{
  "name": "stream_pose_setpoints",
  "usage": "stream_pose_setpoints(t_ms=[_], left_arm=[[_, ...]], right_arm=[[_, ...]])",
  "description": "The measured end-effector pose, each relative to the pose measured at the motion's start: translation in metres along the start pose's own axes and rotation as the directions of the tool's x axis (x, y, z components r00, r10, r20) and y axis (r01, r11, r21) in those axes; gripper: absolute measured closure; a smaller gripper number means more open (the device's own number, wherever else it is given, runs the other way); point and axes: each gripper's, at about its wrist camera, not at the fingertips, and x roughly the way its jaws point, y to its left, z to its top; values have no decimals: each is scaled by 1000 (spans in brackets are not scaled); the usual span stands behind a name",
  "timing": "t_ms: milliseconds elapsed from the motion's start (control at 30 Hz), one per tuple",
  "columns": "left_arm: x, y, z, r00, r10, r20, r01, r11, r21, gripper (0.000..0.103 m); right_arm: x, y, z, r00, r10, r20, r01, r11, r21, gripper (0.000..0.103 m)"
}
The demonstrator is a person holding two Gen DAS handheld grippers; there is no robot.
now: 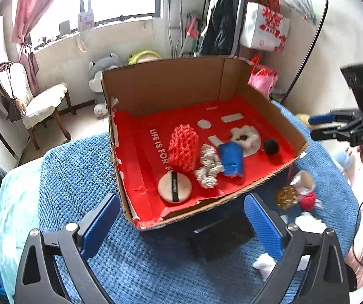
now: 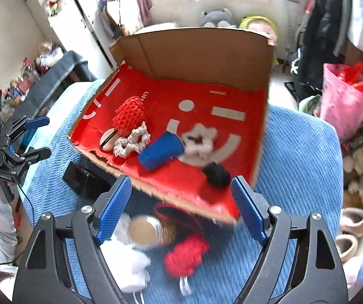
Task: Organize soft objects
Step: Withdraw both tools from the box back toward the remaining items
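Observation:
A cardboard box (image 1: 171, 83) with a red lining sits on a blue knit blanket (image 1: 85, 172). Inside lie a red foam net (image 1: 182, 147), a round powder puff (image 1: 174, 187), a knotted rope (image 1: 208, 166), a blue cloth roll (image 1: 231, 159), a white scrunchie (image 1: 246, 136) and a black pompom (image 1: 271, 147). My left gripper (image 1: 182, 228) hangs open before the box's near edge, holding nothing. My right gripper (image 2: 181, 210) is open above a cardboard roll (image 2: 145, 230), a red knitted piece (image 2: 186, 255) and white fluff (image 2: 128, 258) outside the box (image 2: 201, 53).
A black case (image 1: 222, 235) lies on the blanket by the box's front. A chair (image 1: 41, 101), plush toys (image 1: 102, 76) and a clothes rack (image 1: 232, 17) stand behind. A pink bag (image 2: 346, 101) sits to the right, slippers (image 2: 351, 228) on the floor.

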Motion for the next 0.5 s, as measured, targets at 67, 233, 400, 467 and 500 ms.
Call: stream_pose_setpoints(t_ms=[67, 233, 400, 467, 500], left_arm=[[-14, -3, -7, 999, -4, 35, 4, 1000, -16, 1], [-42, -14, -28, 993, 8, 116, -3, 999, -46, 0], [-67, -36, -55, 981, 25, 191, -17, 999, -48, 0], [-73, -44, -66, 975, 26, 219, -15, 999, -49, 0], [-78, -51, -73, 972, 26, 232, -15, 999, -47, 0]], right_arm=[[-14, -2, -15, 1000, -2, 26, 2, 1000, 17, 21], [-49, 7, -54, 994, -50, 95, 50, 999, 7, 15], [-77, 26, -99, 983, -71, 167, 73, 997, -6, 12], [-83, 33, -116, 977, -86, 196, 88, 996, -4, 9], [-84, 37, -126, 973, -91, 210, 94, 996, -2, 9]])
